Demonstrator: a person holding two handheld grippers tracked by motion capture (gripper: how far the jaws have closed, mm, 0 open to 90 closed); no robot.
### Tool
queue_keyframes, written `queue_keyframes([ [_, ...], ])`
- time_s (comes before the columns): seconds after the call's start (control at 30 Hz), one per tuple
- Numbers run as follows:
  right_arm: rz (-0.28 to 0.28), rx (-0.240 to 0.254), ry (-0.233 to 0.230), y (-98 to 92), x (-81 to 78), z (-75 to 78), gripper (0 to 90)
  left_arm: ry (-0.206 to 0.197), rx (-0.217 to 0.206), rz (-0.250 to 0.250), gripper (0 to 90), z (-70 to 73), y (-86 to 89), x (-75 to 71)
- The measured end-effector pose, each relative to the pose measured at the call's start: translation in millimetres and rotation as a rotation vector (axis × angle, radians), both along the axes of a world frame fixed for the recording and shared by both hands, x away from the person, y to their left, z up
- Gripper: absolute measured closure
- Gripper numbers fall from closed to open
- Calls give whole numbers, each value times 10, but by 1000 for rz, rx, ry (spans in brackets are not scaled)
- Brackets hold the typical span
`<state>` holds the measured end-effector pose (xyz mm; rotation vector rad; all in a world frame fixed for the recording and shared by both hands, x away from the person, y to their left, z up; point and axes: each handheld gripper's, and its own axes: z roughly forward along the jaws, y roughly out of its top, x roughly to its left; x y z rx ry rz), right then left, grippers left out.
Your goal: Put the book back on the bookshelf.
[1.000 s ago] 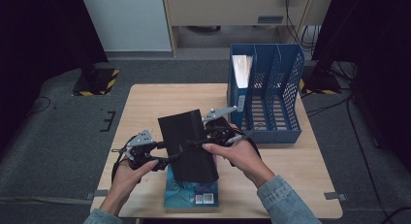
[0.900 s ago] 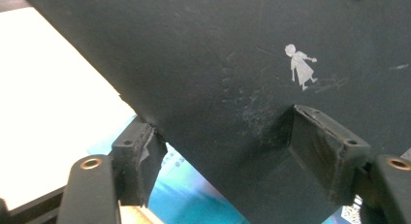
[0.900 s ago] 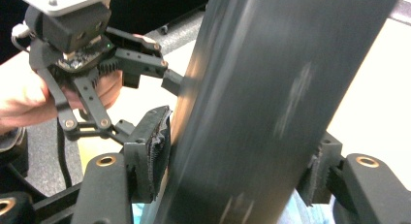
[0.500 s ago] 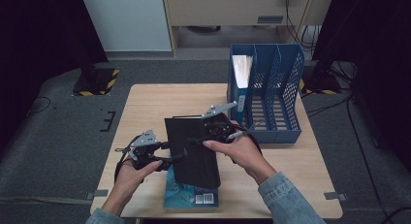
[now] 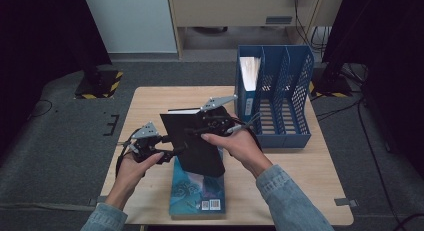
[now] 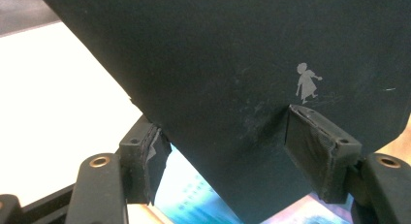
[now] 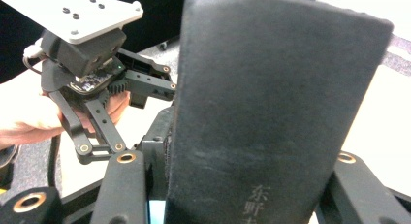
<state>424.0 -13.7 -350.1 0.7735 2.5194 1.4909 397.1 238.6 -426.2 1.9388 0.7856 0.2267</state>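
Black book: one, raised; teal book: one; grippers: two.

The black book hides the right gripper's fingers in the high view and covers much of the teal book beneath them. Its spine lettering runs off the bottom edge between the fingers.

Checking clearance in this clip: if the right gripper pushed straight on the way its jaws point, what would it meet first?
The black hardcover book already stands between the right gripper jaws, which have just been closing, so it comes first. Beyond it, probably the left gripper; depth is unclear.
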Motion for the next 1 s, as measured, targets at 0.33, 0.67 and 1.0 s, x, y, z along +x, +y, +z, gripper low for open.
queue_keyframes([
  [0.33,20,-7,-65,176,81,16,505,-24,7,28,334,51,120,133],
  [0.67,8,-55,-70,-17,-49,-11,500,-43,48,14,346,95,-39,61],
  [1.0,10,-91,-56,-220,-179,-86,497,-65,99,-17,351,112,-218,-18],
])
